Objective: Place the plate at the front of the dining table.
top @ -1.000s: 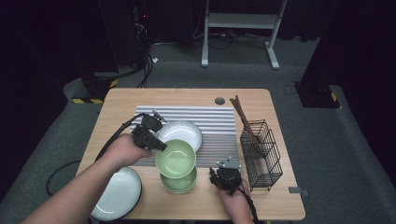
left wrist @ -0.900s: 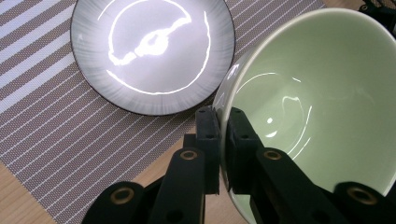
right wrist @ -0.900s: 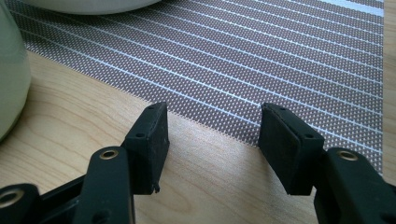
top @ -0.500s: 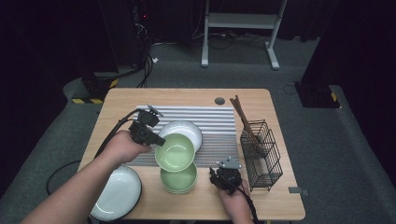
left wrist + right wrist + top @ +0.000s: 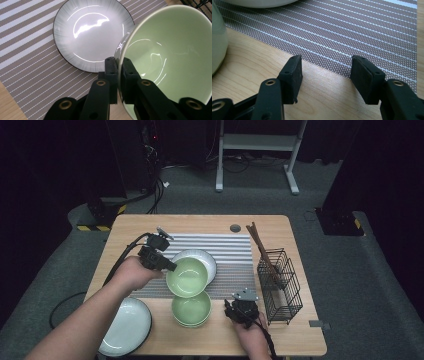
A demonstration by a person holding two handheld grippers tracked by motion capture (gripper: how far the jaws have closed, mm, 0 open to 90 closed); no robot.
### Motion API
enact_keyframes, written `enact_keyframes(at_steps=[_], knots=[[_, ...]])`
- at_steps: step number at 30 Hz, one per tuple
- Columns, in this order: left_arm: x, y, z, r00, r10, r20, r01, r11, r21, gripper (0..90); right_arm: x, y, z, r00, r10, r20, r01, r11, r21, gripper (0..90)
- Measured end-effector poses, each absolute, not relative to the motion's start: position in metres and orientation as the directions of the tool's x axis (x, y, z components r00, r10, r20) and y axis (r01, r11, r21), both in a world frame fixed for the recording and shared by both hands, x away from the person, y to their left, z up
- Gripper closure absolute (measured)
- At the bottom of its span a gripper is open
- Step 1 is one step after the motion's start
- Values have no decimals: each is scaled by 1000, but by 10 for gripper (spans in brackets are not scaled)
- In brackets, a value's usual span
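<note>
Left claw: my left claw (image 5: 169, 265) is clamped on the rim of the green bowl (image 5: 187, 277); in the left gripper view one jaw sits outside the wall and the other inside, both pressing on it.
Held bowl: I hold it tilted, off the table, above the near edge of the grey plate (image 5: 206, 261) and just beyond the bowl stack (image 5: 190, 309).
Grey plate: it lies flat on the striped mat (image 5: 235, 255), glossy in the left gripper view (image 5: 90, 32), partly covered by my bowl.
Bowl stack: green bowls nested on the bare wood at the mat's near edge, just left of my right claw.
Right claw: my right claw (image 5: 325, 75) stands apart with nothing between the jaws; it rests low over the wood where the mat ends, in the high view (image 5: 231, 310) beside the stack.
White plate: a pale plate (image 5: 125, 326) sits at the table's near left corner, under my left forearm.
Rack: a black wire rack (image 5: 281, 285) stands at the right, with chopsticks (image 5: 260, 245) leaning out of it.
</note>
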State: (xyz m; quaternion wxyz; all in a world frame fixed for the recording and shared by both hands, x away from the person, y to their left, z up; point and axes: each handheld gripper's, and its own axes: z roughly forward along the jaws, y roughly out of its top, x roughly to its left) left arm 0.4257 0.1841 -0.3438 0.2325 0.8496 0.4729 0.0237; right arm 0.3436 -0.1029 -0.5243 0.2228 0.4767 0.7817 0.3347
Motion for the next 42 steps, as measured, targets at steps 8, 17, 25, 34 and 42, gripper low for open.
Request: enact_keyframes(at_steps=[8, 17, 25, 34, 42], knots=[[434, 186, -344, 528, 829, -185, 801, -414, 432, 851, 344, -103, -524, -446, 895, -31, 596, 322, 735, 426], [443, 191, -349, 495, 848, -189, 817, -381, 432, 851, 344, -103, -524, -446, 894, -30, 596, 322, 735, 427], [450, 190, -355, 481, 854, -197, 825, -365, 431, 851, 344, -103, -524, -446, 894, -30, 596, 322, 736, 427], [455, 186, -361, 473, 857, -205, 830, -355, 431, 851, 344, -103, -524, -446, 894, -29, 596, 321, 736, 427], [462, 184, -366, 461, 863, -207, 838, -347, 422, 851, 344, -103, -524, -446, 894, -29, 596, 321, 736, 426]])
